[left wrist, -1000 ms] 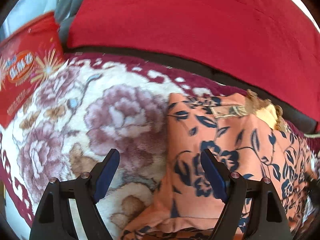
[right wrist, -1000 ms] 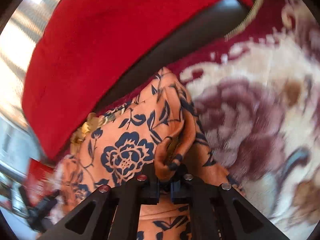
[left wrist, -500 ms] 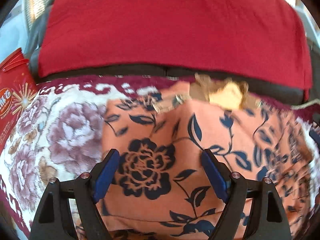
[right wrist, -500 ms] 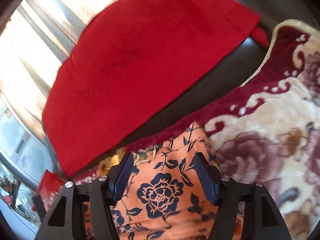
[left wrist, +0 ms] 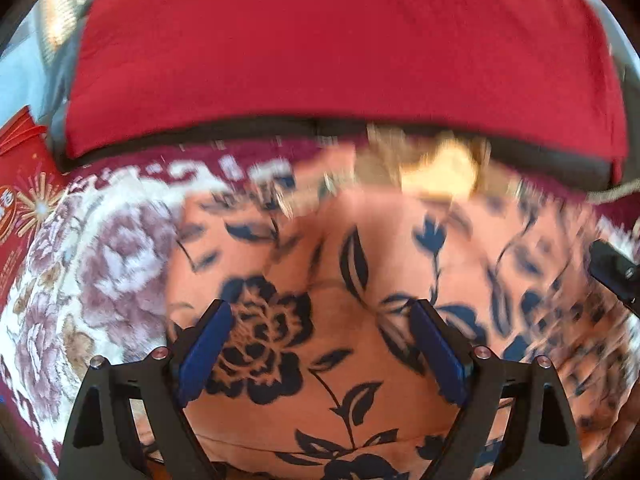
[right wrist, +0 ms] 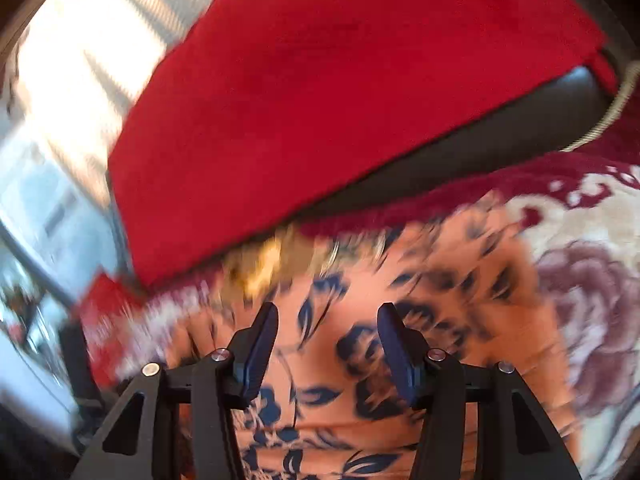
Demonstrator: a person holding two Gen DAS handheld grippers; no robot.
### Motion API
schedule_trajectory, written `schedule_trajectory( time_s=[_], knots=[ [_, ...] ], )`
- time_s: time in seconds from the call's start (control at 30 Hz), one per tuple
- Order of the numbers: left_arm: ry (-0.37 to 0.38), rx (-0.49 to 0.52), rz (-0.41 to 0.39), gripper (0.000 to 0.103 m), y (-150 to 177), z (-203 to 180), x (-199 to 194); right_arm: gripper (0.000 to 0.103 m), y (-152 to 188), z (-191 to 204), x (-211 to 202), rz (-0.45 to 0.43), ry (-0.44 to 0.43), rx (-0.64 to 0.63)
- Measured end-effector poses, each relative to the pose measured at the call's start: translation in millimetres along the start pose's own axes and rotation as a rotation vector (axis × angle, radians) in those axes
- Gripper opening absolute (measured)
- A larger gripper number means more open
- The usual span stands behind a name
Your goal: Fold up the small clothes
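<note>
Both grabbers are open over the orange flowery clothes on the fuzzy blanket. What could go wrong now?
1. With nothing pinched, the fold in the orange garment could loosen on the plush blanket.
2. The left gripper stands wide and the right gripper, whose jaws have just been closing, grips nothing; a low pinch might catch blanket too.
3. The right gripper shows at the left view's edge, so they could bump.

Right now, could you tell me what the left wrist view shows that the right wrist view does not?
Only the left wrist view shows the open left gripper and a dark gripper part at its right edge. Only the right wrist view shows the open right gripper, its jaws just narrowed, and the bright window. Both show the orange floral garment, red cushion and floral blanket.
</note>
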State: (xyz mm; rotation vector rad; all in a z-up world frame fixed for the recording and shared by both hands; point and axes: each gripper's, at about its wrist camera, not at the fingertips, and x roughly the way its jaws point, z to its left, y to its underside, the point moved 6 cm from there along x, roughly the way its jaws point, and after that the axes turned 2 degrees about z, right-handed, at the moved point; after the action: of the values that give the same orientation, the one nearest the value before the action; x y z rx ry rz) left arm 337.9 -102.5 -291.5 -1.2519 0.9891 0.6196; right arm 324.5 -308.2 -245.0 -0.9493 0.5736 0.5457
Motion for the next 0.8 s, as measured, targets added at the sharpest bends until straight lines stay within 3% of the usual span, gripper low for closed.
schedule_trajectory(
  time_s=[0.07, 0.17, 0.27, 0.33, 0.4, 0.53, 0.67, 0.8],
  knots=[
    [0.011, -0.024, 0.023, 0.095, 1.7, 2.0, 6.8, 0.056, 18.6, 2.3, 25.1, 0.120, 0.065, -0.022],
    [0.004, -0.038, 0.009, 0.095, 0.5, 6.6, -1.6, 0.054, 20.0, 2.2, 18.1, 0.110, 0.063, -0.022],
    [-0.032, 0.012, -0.047, 0.095, 3.6, 8.0, -22.2, 0.054, 29.7, -9.2, -9.3, 0.074, 0.051, 0.037],
    [-0.039, 0.061, -0.017, 0.095, 13.5, 4.2, -23.3, 0.054, 34.9, -25.0, -15.5, 0.083, 0.101, 0.045],
    [-0.053, 0.089, 0.005, 0.095, 26.5, -0.3, -21.3, 0.055, 40.9, -37.5, -12.7, 0.144, 0.089, 0.064],
    [-0.053, 0.078, -0.039, 0.095, 34.3, 3.1, -39.7, 0.055, 46.6, -35.8, -34.7, 0.126, 0.067, 0.084],
    [-0.075, 0.065, -0.127, 0.095, 39.2, 2.9, -61.4, 0.054, 52.2, -33.7, -63.7, 0.051, 0.066, 0.071],
    [-0.094, 0.071, -0.193, 0.095, 34.2, -1.7, -76.1, 0.054, 40.5, -21.7, -65.0, -0.013, 0.056, 0.028]
  ],
)
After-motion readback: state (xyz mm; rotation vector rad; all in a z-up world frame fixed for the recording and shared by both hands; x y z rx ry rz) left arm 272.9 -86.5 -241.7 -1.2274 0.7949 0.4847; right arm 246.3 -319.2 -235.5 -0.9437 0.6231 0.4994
